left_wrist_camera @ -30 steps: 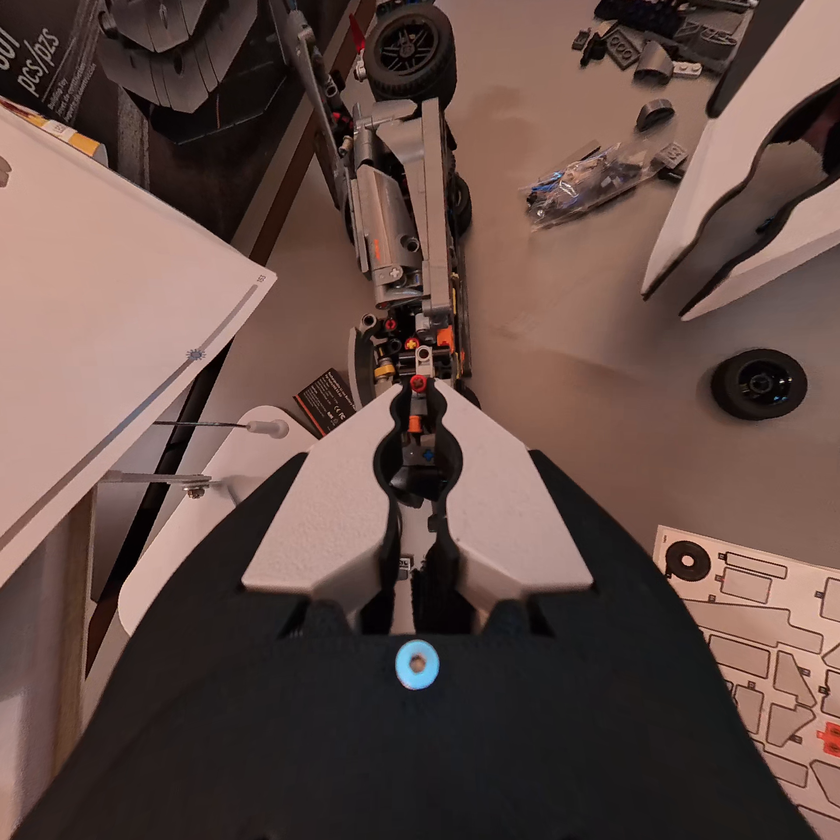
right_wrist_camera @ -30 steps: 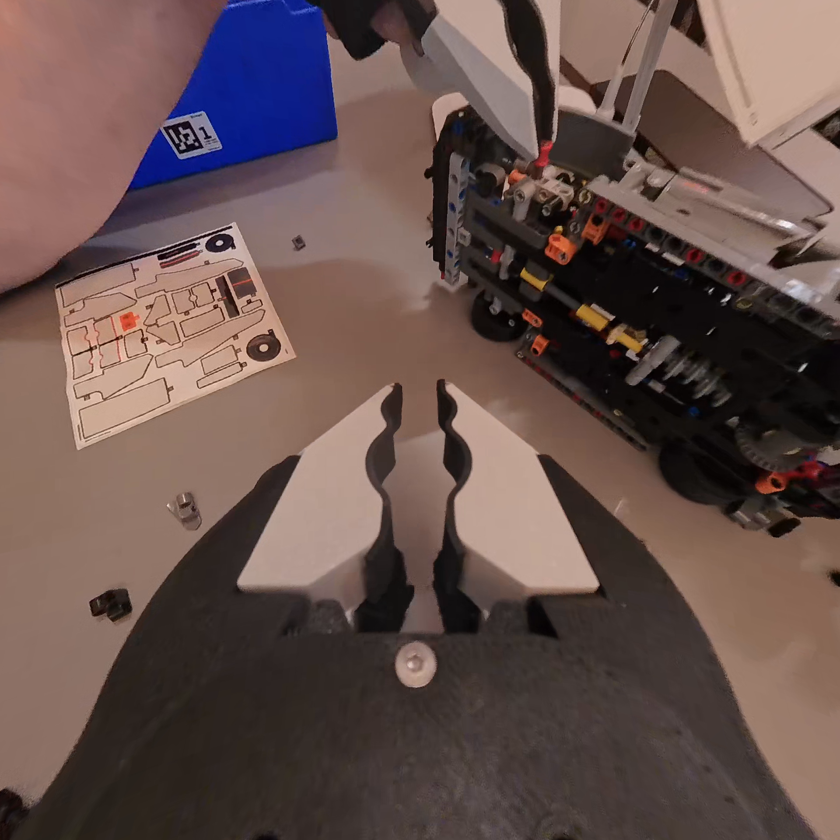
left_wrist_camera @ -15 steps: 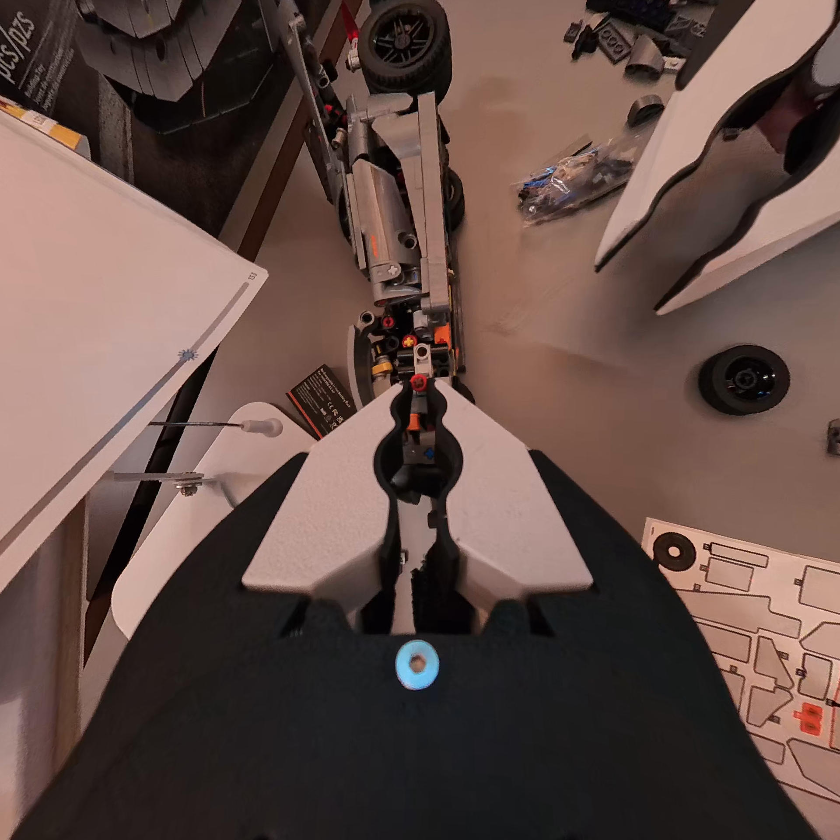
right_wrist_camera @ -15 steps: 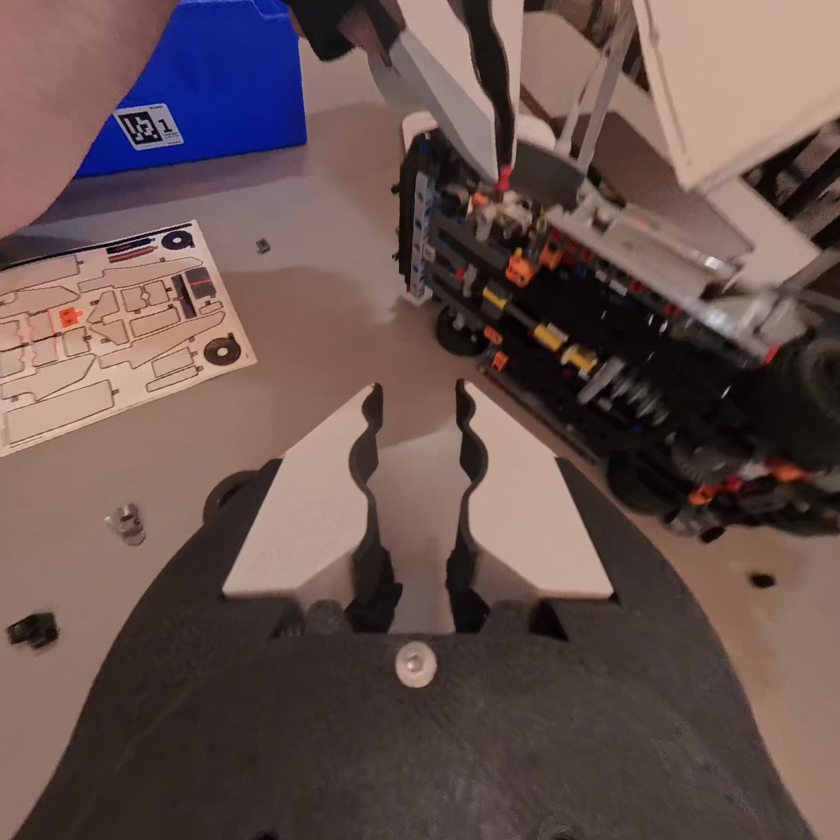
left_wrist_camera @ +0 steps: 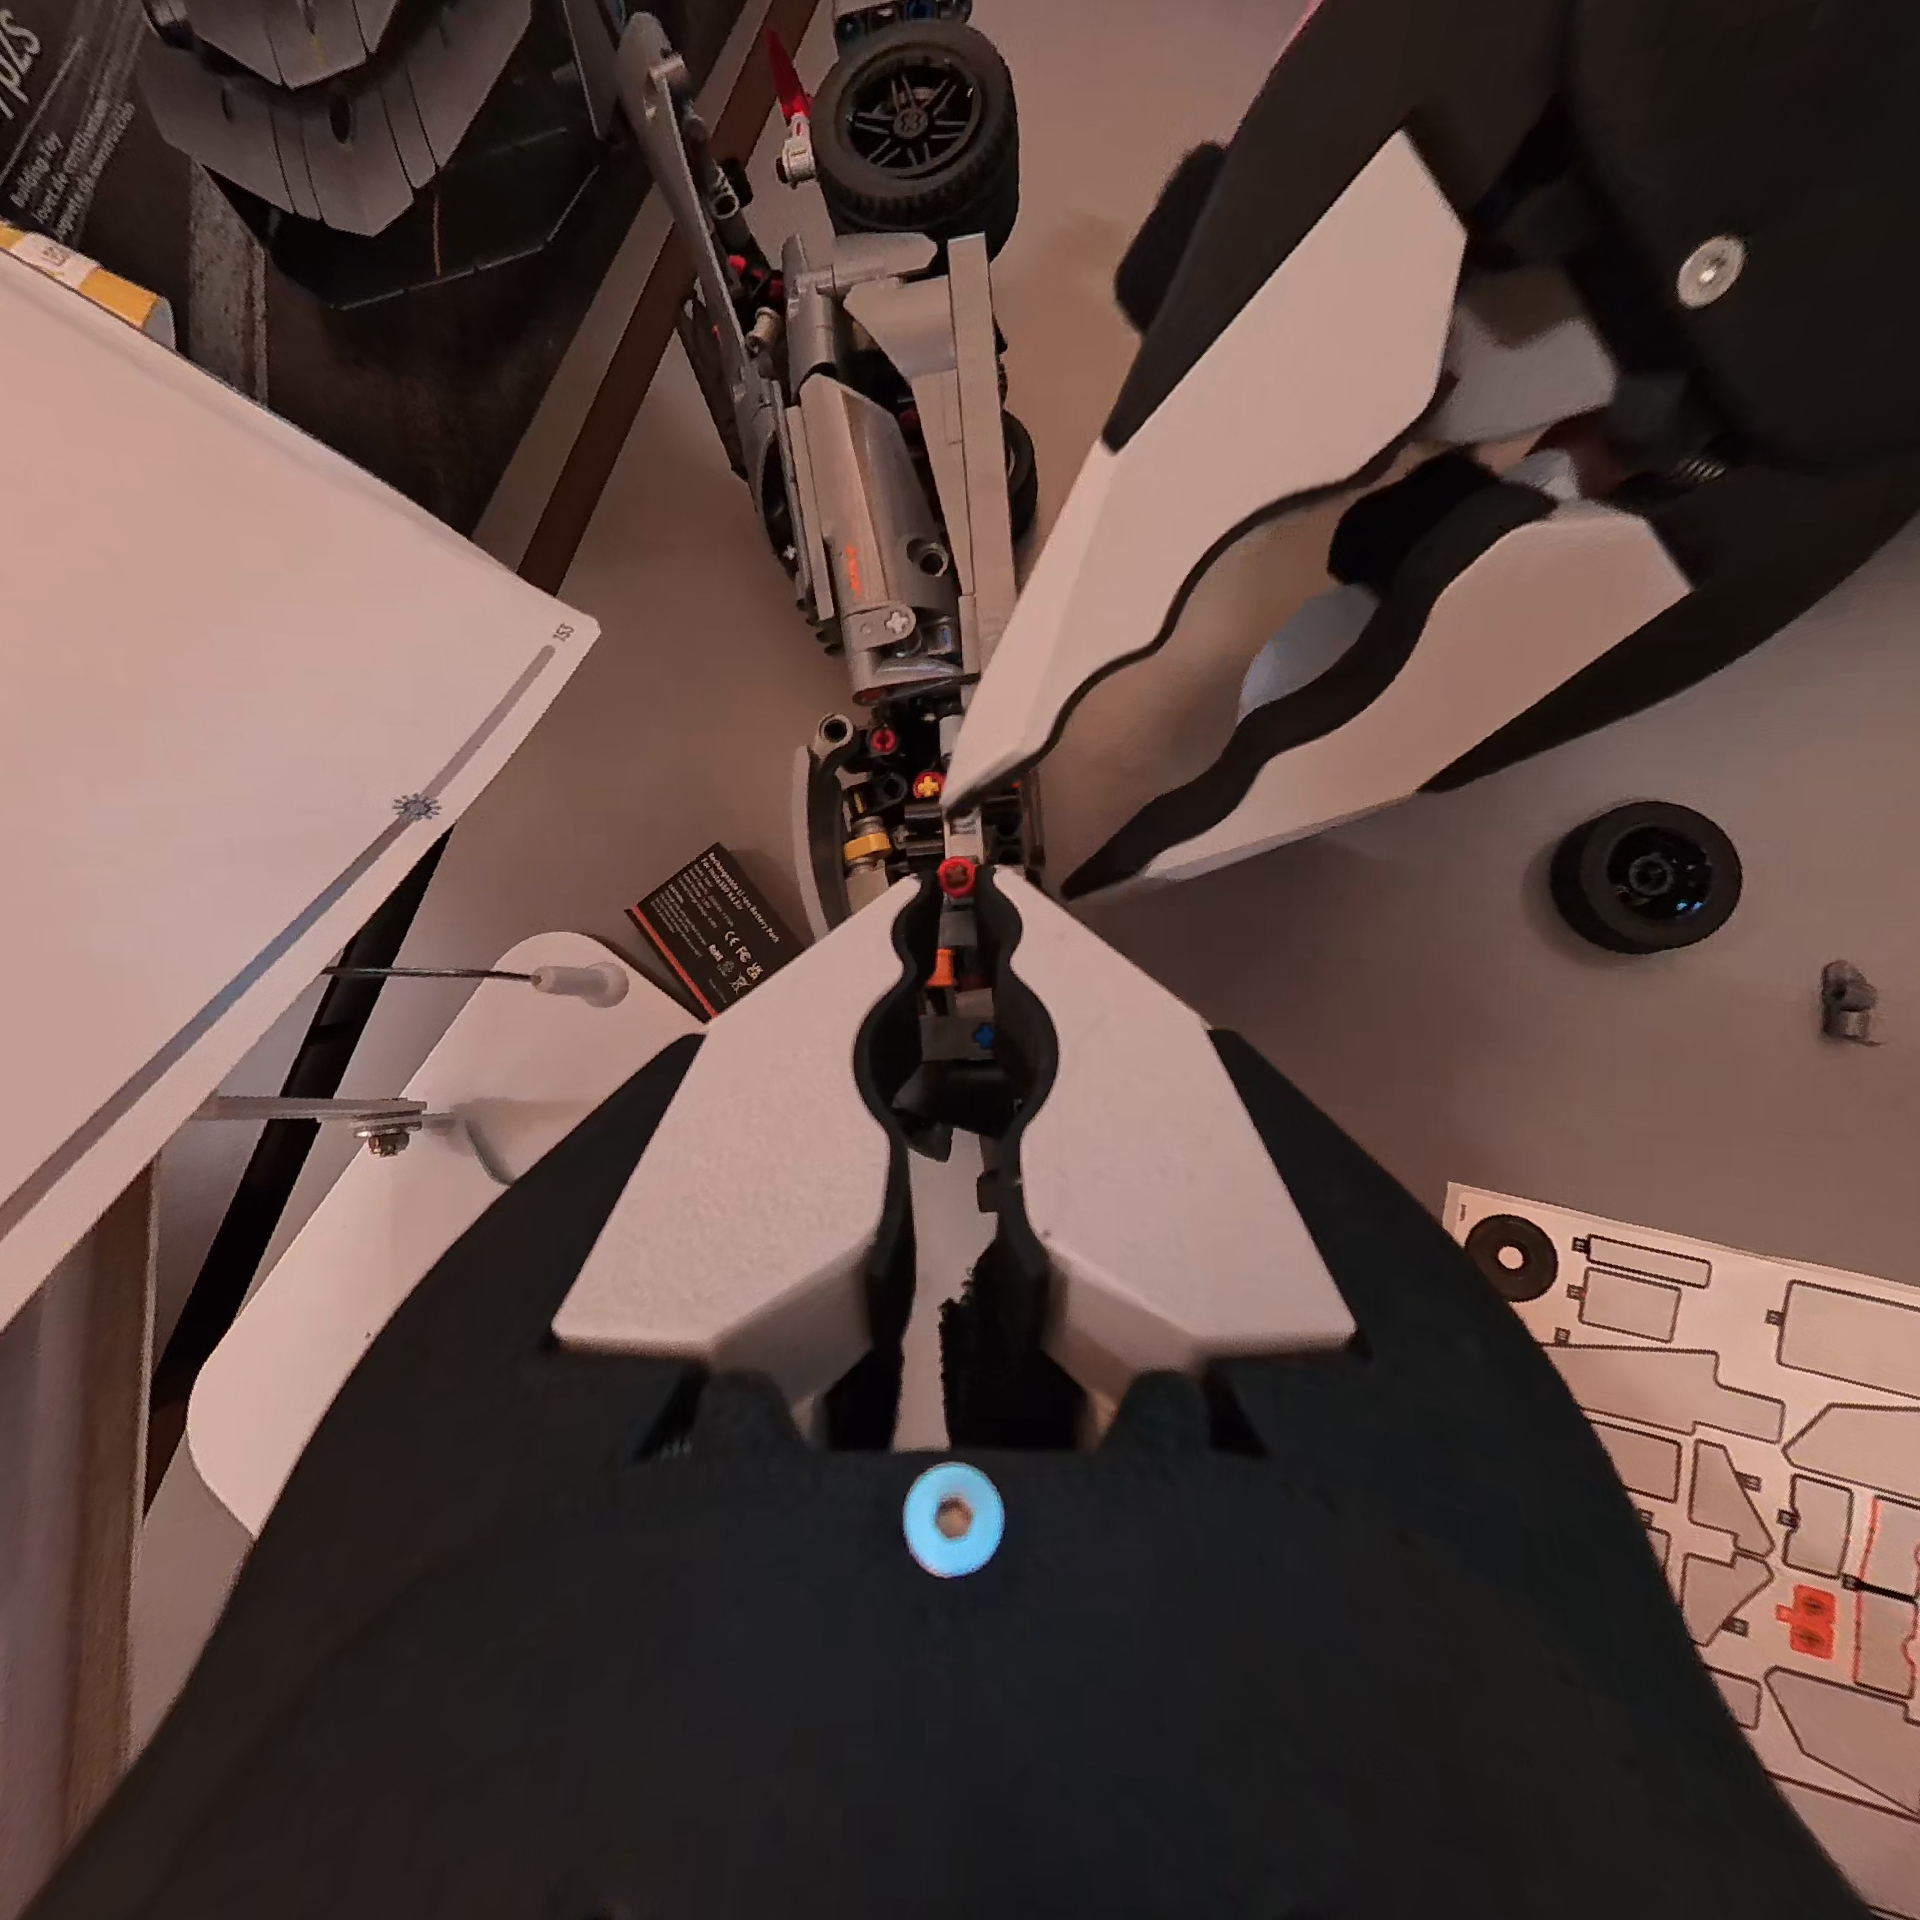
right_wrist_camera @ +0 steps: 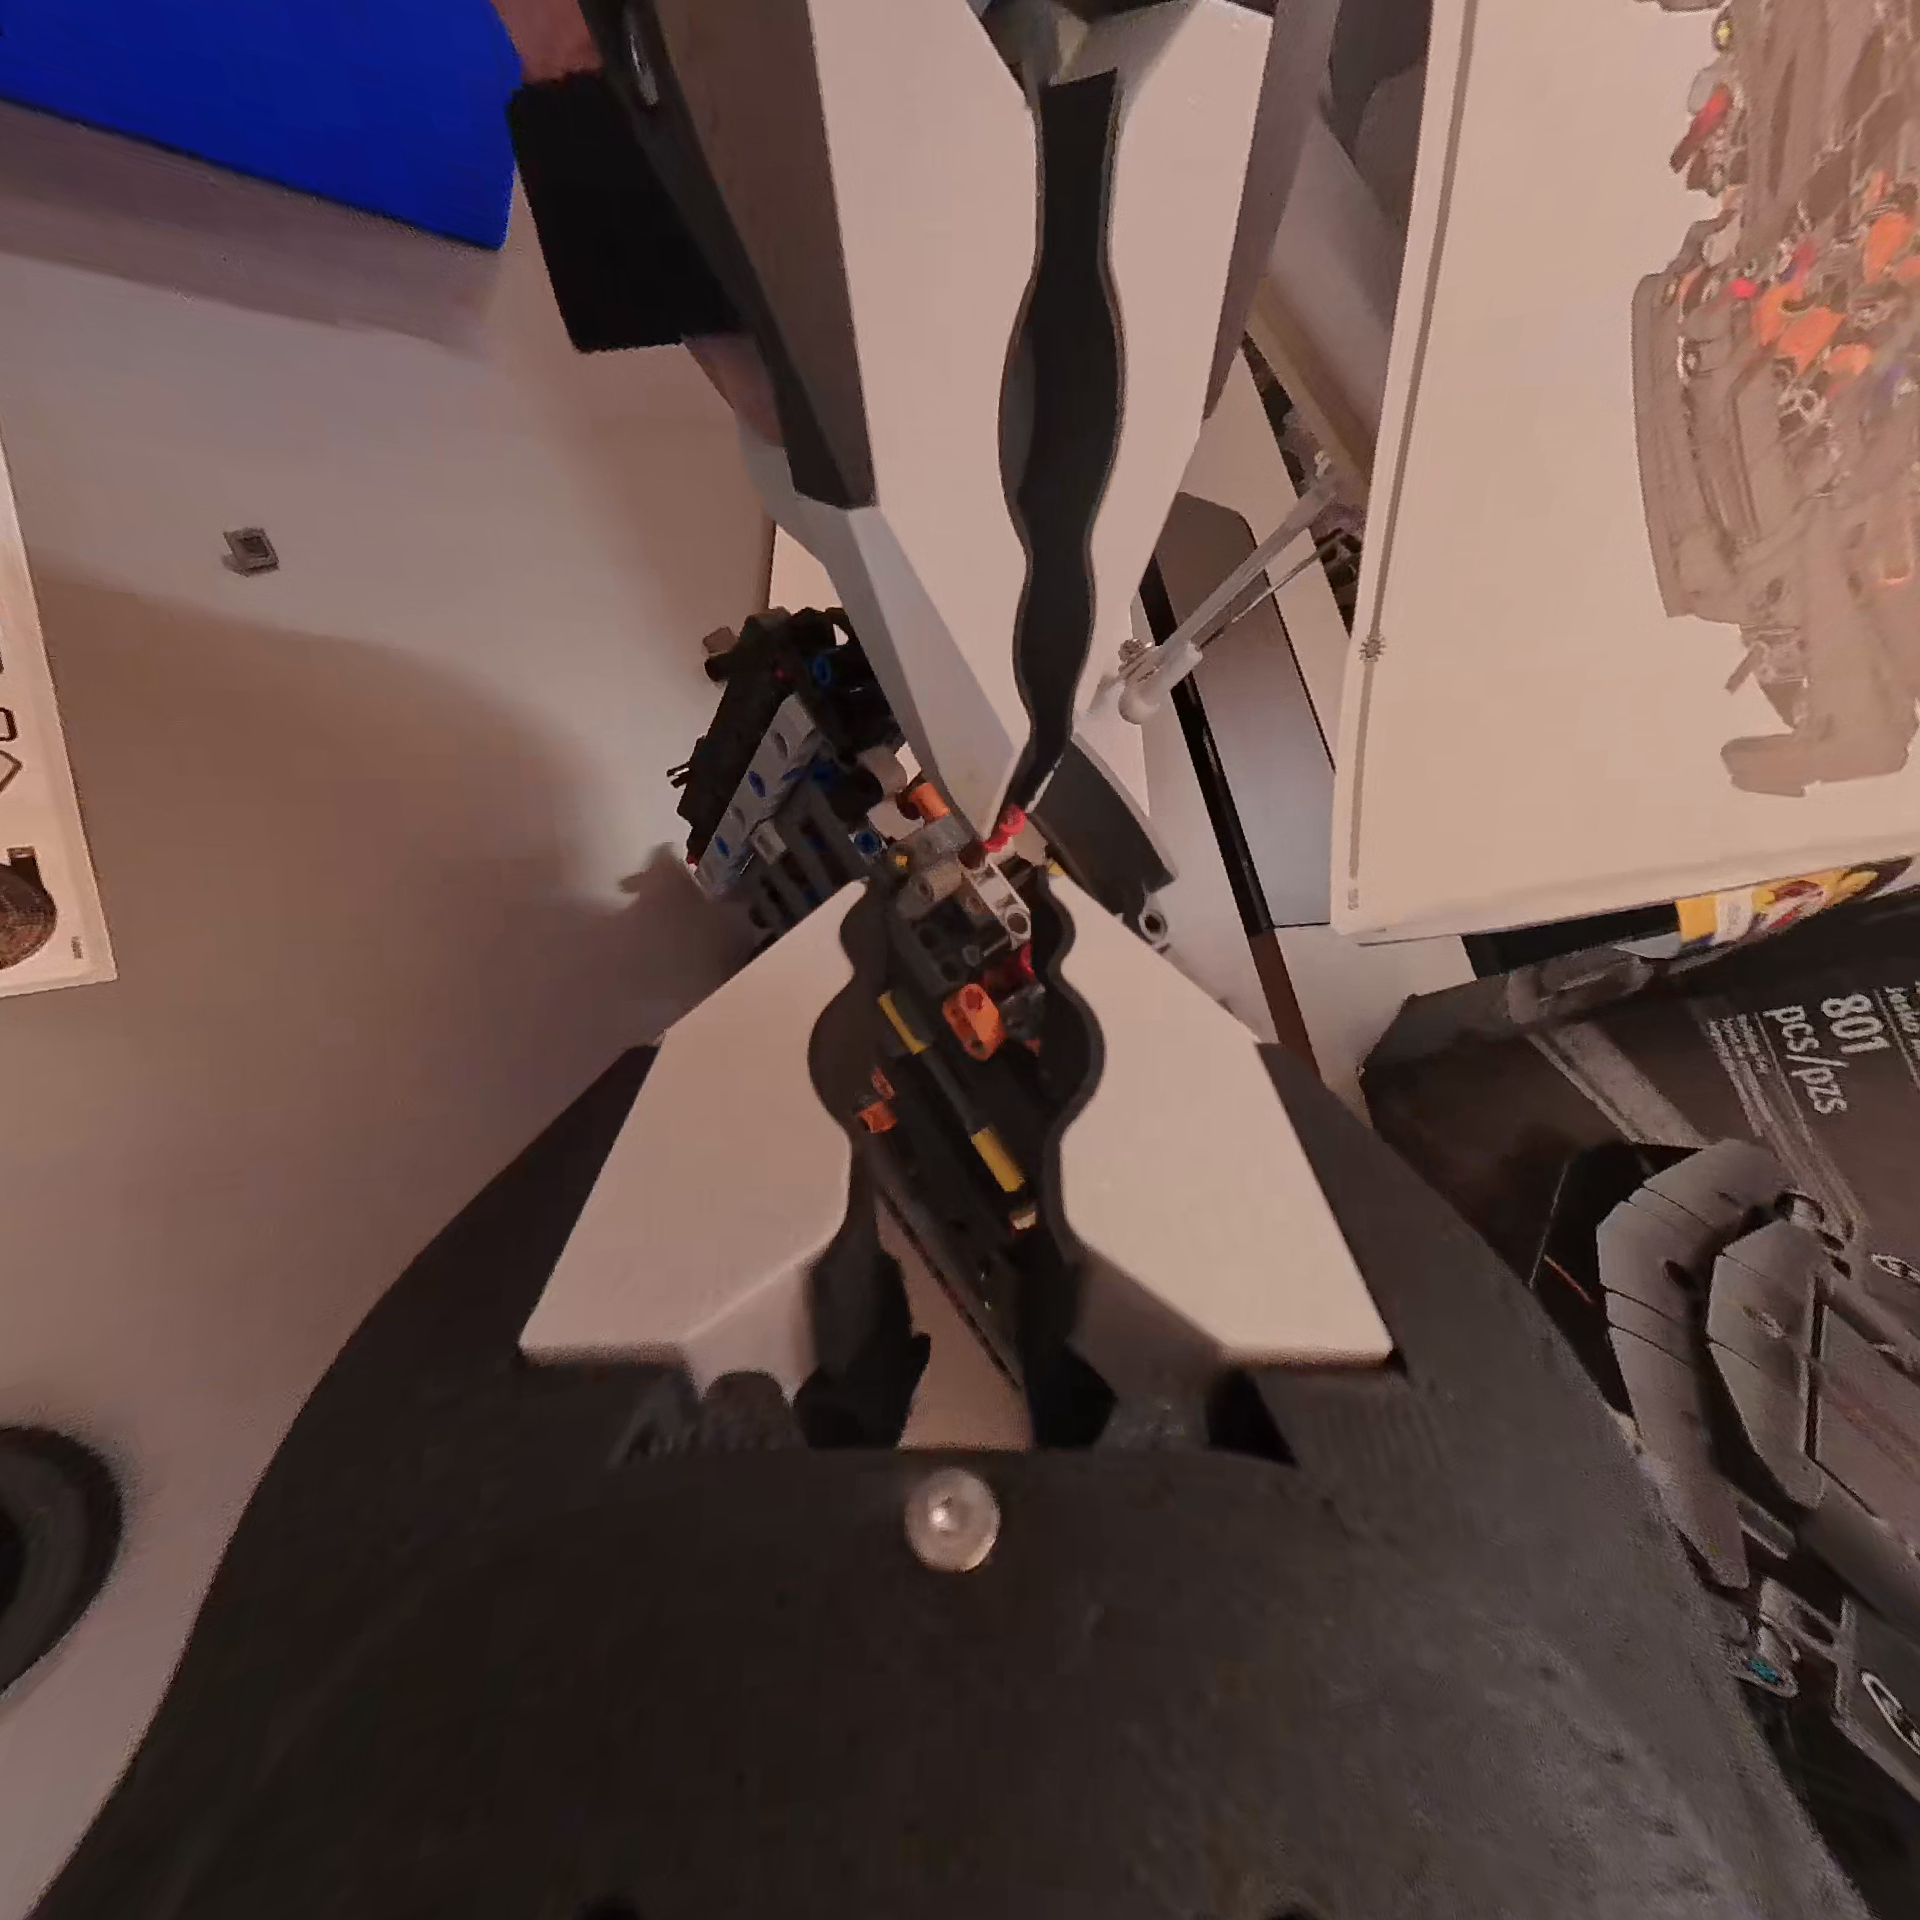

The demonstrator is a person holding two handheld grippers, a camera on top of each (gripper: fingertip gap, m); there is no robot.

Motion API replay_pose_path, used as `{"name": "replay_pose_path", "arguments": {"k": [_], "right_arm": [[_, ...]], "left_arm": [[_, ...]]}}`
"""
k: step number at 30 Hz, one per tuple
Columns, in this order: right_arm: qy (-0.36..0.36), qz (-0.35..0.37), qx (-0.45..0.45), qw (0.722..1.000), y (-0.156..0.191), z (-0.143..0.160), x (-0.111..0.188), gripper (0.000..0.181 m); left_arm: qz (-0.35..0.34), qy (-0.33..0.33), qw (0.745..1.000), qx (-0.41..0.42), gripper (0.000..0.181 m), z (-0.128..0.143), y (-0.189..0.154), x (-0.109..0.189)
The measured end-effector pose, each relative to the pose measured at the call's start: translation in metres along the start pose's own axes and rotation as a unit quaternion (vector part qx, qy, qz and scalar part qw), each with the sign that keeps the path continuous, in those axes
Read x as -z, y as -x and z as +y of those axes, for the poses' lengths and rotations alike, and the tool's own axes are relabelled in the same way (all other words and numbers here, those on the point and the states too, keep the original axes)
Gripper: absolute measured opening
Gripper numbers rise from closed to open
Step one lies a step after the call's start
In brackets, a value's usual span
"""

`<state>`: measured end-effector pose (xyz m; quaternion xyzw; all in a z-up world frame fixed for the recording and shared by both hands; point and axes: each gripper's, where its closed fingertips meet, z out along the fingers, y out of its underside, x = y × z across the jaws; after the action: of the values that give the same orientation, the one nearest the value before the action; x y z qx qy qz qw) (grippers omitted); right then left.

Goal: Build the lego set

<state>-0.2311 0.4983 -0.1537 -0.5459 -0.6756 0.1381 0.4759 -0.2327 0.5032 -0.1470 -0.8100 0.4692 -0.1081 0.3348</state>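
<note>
The grey and black lego car (left_wrist_camera: 894, 499) lies on the table ahead of my left gripper (left_wrist_camera: 958, 883). The left gripper is shut on a small dark lego piece (left_wrist_camera: 956, 997) with a red pin at its tip. It holds the pin against the car's near end. My right gripper (right_wrist_camera: 956, 891) is open, with its fingers either side of the car's black chassis (right_wrist_camera: 956, 1039). In the left wrist view it comes in from the upper right (left_wrist_camera: 1008, 844). In the right wrist view the left gripper (right_wrist_camera: 1013, 821) comes down from above.
An instruction booklet (left_wrist_camera: 208, 727) on a white stand (left_wrist_camera: 416, 1143) and the set's box (left_wrist_camera: 312, 125) are on the left. A loose wheel (left_wrist_camera: 1647, 876), a small grey part (left_wrist_camera: 1847, 1003) and a sticker sheet (left_wrist_camera: 1714, 1455) lie on the right. A blue bin (right_wrist_camera: 260, 104) stands behind. Left and right tips are no more than a few centimetres apart. From either gripper's tips it is about 20 cm to the loose wheel (left_wrist_camera: 1647, 876).
My right gripper has swung in from the side and now straddles the car's end, opposite the left gripper. The left gripper keeps its piece against the car.
</note>
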Motion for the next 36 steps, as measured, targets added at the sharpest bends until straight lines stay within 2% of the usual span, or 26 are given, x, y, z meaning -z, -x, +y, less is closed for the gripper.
{"name": "replay_pose_path", "arguments": {"k": [5,13,28,33,36], "right_arm": [[0.010,-0.013,-0.018,1.000,-0.001,0.003,-0.012,0.022],[-0.001,-0.034,-0.038,0.999,0.001,0.002,-0.011,0.019],[-0.013,-0.016,-0.016,1.000,0.002,0.001,-0.010,0.016],[-0.023,-0.022,-0.027,0.999,0.000,-0.003,-0.007,0.019],[-0.033,-0.026,-0.039,0.998,-0.003,-0.008,-0.005,0.012]], "left_arm": [[0.000,-0.002,1.000,0.002,0.004,0.000,0.001,0.000],[0.002,-0.004,1.000,0.002,0.004,0.000,0.001,0.000],[0.003,0.005,1.000,-0.005,0.004,0.004,0.000,-0.006],[0.011,-0.013,1.000,0.001,0.004,0.001,0.000,0.001],[0.015,-0.019,1.000,0.004,0.004,0.000,0.000,0.000]]}}
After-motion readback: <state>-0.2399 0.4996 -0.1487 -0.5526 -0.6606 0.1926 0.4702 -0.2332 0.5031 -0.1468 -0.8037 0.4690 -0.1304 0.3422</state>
